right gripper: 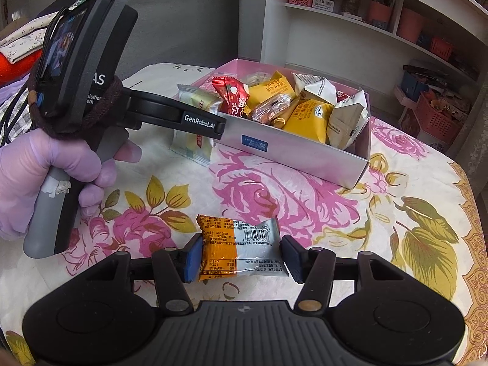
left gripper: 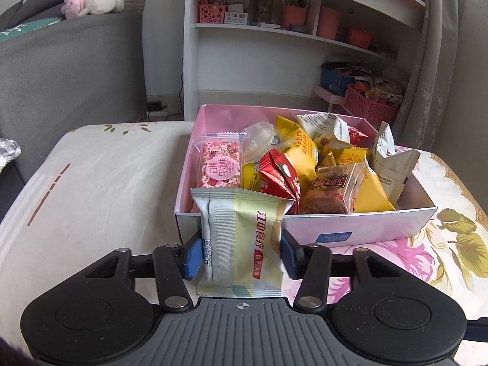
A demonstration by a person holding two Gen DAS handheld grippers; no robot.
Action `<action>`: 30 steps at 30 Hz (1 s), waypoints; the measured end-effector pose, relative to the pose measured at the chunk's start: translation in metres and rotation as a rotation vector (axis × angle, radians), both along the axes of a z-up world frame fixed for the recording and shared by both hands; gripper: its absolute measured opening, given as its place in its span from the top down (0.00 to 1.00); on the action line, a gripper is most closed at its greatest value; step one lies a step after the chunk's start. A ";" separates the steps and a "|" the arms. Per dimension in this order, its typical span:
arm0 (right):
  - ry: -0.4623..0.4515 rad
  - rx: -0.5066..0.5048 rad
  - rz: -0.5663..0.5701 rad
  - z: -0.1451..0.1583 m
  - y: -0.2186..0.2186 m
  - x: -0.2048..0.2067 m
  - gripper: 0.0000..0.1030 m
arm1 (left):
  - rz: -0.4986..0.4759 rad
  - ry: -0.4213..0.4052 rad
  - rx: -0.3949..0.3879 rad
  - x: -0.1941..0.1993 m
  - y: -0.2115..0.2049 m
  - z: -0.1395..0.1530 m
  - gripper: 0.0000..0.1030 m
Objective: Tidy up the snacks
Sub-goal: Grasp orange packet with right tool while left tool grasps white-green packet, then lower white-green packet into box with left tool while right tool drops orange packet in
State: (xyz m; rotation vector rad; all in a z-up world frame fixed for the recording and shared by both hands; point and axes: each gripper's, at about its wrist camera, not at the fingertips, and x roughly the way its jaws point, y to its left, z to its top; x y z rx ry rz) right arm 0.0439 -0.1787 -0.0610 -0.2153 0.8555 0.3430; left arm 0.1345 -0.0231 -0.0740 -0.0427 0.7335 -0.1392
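Left wrist view shows your left gripper (left gripper: 241, 254) with its jaws clamped on a pale green-and-white snack packet (left gripper: 241, 238), the blue pads pressing its two long edges. You hold the packet upright just in front of the near wall of the pink box (left gripper: 360, 228), its top crimped edge overlapping the box rim. Inside the box lie many snacks: a pink flowered packet (left gripper: 218, 164) at the left, a red packet (left gripper: 279, 177) beside it, and yellow packets (left gripper: 300, 149) and white ones further right.

Right wrist view shows your right gripper (right gripper: 238, 259) with its jaws closed on an orange-and-silver packet (right gripper: 238, 247), barcode side up, held above the flowered cloth (right gripper: 274, 189) that covers the surface, well short of the box. Your gloved left hand (right gripper: 58, 164) grips the handle of the other gripper at the left, which reaches toward the box's near left corner with the pale packet.
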 end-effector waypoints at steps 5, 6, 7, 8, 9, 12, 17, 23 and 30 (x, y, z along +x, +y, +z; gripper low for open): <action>-0.002 -0.003 -0.015 0.000 -0.003 0.002 0.54 | -0.014 0.025 -0.009 0.001 0.008 0.008 0.57; -0.003 -0.003 -0.020 0.001 -0.004 0.003 0.54 | -0.013 0.036 -0.013 0.002 0.009 0.010 0.57; -0.004 -0.002 -0.024 0.001 -0.005 0.003 0.54 | -0.013 0.048 -0.022 0.002 0.011 0.012 0.57; -0.007 0.000 -0.032 0.002 -0.007 0.004 0.54 | -0.013 0.059 -0.033 0.002 0.013 0.015 0.57; -0.009 0.003 -0.039 0.003 -0.009 0.005 0.54 | -0.012 0.067 -0.042 0.002 0.015 0.017 0.57; -0.021 0.016 -0.067 0.008 -0.015 0.011 0.54 | -0.014 0.087 -0.077 0.001 0.022 0.025 0.57; -0.041 0.058 -0.137 0.017 -0.028 0.025 0.54 | -0.019 0.101 -0.097 -0.004 0.028 0.040 0.57; -0.053 0.159 -0.230 0.029 -0.043 0.047 0.54 | -0.021 0.094 -0.142 -0.007 0.030 0.065 0.57; -0.058 0.311 -0.347 0.029 -0.053 0.081 0.54 | -0.034 0.029 -0.083 0.021 0.022 0.092 0.57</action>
